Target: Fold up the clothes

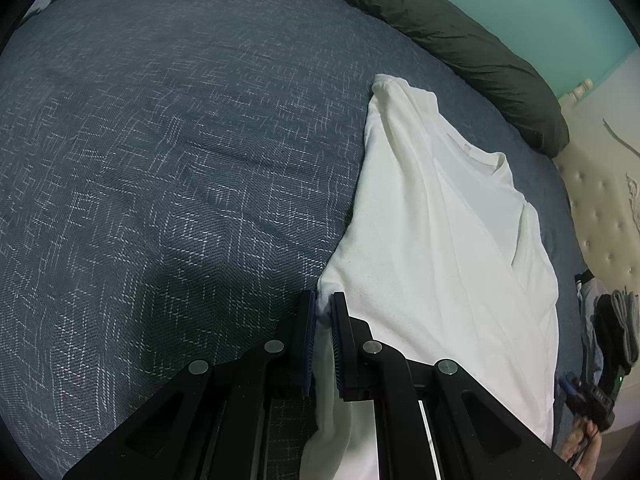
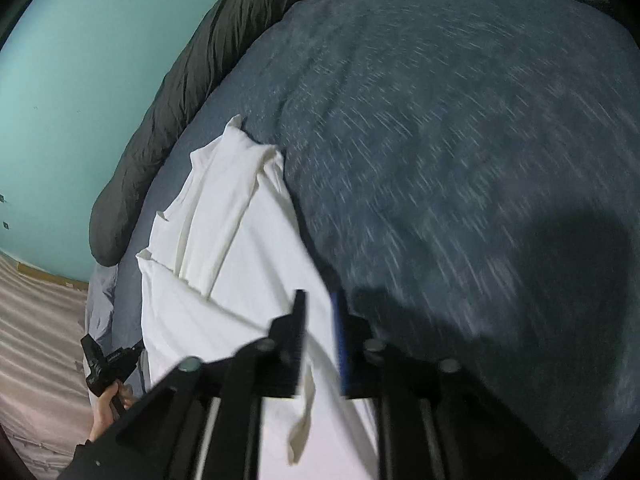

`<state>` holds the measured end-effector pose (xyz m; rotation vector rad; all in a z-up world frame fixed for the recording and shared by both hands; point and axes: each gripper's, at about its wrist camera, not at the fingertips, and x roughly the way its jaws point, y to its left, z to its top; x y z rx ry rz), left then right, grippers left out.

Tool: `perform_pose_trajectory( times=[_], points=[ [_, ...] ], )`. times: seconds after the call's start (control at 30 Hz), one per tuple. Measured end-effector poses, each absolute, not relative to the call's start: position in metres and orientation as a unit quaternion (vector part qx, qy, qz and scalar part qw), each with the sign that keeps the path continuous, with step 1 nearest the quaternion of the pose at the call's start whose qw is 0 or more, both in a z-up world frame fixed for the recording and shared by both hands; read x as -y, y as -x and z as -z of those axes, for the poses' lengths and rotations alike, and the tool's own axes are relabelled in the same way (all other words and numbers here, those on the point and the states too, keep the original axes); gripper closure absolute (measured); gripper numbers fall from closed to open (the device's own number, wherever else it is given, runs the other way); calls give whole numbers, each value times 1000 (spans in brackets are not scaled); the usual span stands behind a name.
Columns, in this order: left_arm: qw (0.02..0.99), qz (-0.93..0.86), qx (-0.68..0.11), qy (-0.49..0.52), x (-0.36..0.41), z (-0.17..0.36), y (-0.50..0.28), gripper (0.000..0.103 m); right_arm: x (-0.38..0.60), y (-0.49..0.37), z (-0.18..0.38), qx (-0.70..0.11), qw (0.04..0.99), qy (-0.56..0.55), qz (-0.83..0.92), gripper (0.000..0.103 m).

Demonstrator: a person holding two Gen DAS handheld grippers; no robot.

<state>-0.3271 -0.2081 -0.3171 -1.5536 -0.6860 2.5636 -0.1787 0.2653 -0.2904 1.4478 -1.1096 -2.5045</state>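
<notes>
A plain white shirt lies on a dark blue bed cover flecked with pale crosshatch lines; the wall is teal.

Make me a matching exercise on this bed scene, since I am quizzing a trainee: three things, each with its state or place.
Things:
1. white shirt
2. left gripper
3. dark duvet

States:
A. bunched along the bed's far edge by the green wall
B. shut on a cloth edge
C. lying partly folded on the blue bedspread

Pairs: 1-C, 2-B, 3-A
</notes>
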Motion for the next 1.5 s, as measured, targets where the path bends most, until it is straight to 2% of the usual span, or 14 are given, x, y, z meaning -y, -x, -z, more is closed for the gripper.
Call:
perform_pose_trajectory(
  times=[0.17, 0.23, 0.27, 0.3, 0.37, 0.7, 0.9, 0.93, 0.97, 1.0, 1.07, 1.27, 1.5],
  points=[
    [33, -833, 222, 506, 208, 318, 329, 94, -259, 210, 300, 329, 37, -493, 805, 68],
    [33, -833, 220, 506, 207, 318, 329, 94, -254, 218, 306, 315, 43, -503, 804, 80],
    [33, -833, 219, 507, 207, 318, 330, 94, -252, 221, 310, 315, 45, -507, 801, 94],
    [33, -833, 219, 507, 207, 318, 330, 94, -251, 224, 314, 315, 48, -511, 799, 99],
    [33, -833, 219, 507, 207, 317, 330, 94, -253, 225, 316, 316, 44, -505, 802, 101],
    [32, -833, 219, 508, 200, 318, 335, 94, -264, 223, 318, 330, 39, -502, 799, 101],
    [32, -832, 218, 509, 200, 318, 337, 94, -273, 234, 292, 329, 21, -489, 808, 98],
    [33, -832, 218, 509, 200, 318, 338, 94, -275, 237, 287, 328, 18, -486, 810, 97],
    [33, -832, 218, 509, 200, 318, 338, 94, -274, 245, 284, 326, 21, -485, 811, 93],
    [34, -832, 217, 510, 199, 318, 338, 94, -273, 255, 281, 323, 25, -485, 812, 83],
    [34, -831, 216, 511, 199, 318, 338, 94, -270, 276, 279, 306, 23, -492, 815, 76],
    [40, -831, 215, 511, 194, 320, 341, 94, -255, 328, 283, 266, 24, -507, 819, 76],
    [50, -831, 216, 510, 197, 321, 337, 94, -243, 350, 301, 240, 26, -515, 823, 76]
  ],
)
